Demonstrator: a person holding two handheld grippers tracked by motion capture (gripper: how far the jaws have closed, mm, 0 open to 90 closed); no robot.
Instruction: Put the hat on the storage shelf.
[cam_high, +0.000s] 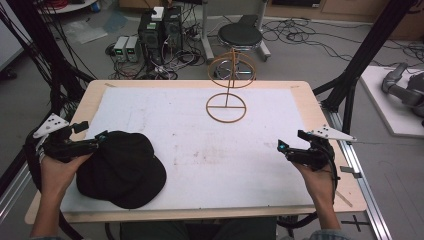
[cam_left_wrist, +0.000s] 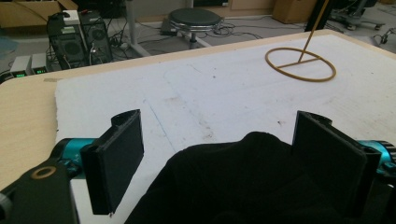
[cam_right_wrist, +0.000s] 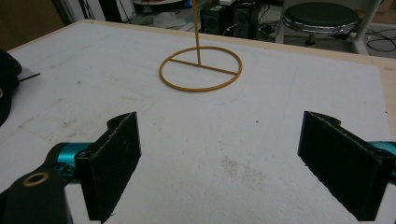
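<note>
Black cap (cam_high: 122, 167) lies between the left claw's (cam_left_wrist: 212, 163) spread jaws.

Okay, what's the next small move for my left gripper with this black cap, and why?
Probably ease the left gripper forward a touch and close it on the black cap. Its jaws stand open with the cap's fabric bulging between them but not yet pinched, so a short advance should give a firmer bite.

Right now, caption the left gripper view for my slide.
Open left gripper poised over a black cap, gold wire stand beyond.
</note>
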